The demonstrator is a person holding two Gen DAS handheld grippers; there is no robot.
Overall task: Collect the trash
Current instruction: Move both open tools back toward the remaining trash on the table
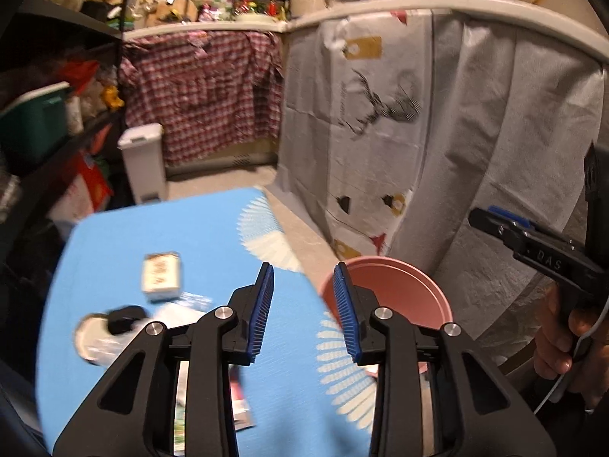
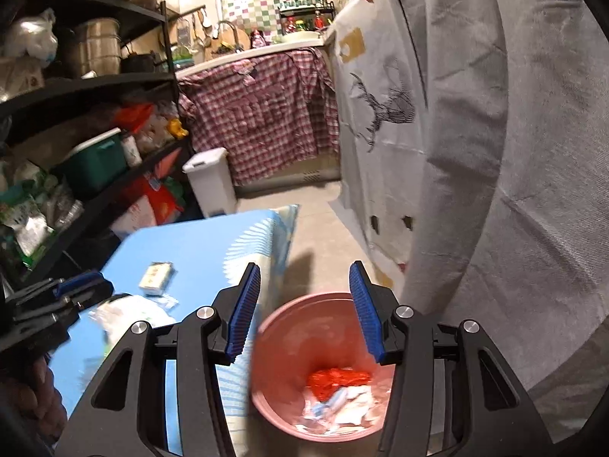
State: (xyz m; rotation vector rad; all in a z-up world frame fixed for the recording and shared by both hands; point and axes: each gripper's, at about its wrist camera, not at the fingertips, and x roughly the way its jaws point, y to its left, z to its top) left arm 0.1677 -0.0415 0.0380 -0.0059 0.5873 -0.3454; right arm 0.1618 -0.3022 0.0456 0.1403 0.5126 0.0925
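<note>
The left gripper (image 1: 303,310) is being held above a blue mat (image 1: 198,228) spread over the floor, its blue-padded fingers (image 1: 262,312) standing apart with nothing between them. Through the gap only the mat's white fan pattern is being shown.

The right gripper (image 2: 304,310) is being held over a pink bucket (image 2: 279,318), fingers (image 2: 243,314) likewise parted and empty. In the left wrist view its black body is also being seen at the right edge, gripped by a hand (image 1: 563,327).

The collected trash is lying at the bottom of the bucket: a crumpled red wrapper (image 2: 337,379) on top of white and pale blue scraps (image 2: 338,405). The bucket is standing on the floor, just beside the mat's edge and near a grey cloth (image 2: 514,152) hanging on the right.

More items are being left on the mat: a small cream-coloured box (image 1: 161,276) lying flat, clear plastic film (image 1: 194,299) just beside it, a round white lid-like item with a dark object (image 1: 121,320) on it, and a crumpled white bag (image 2: 129,314). All of these are blurred, so finer detail cannot be told.

A white pedal bin (image 1: 142,162) is standing beyond the mat, beside dark shelves (image 2: 95,87), and a red checked cloth (image 1: 201,91) is being draped over the counter front behind.
</note>
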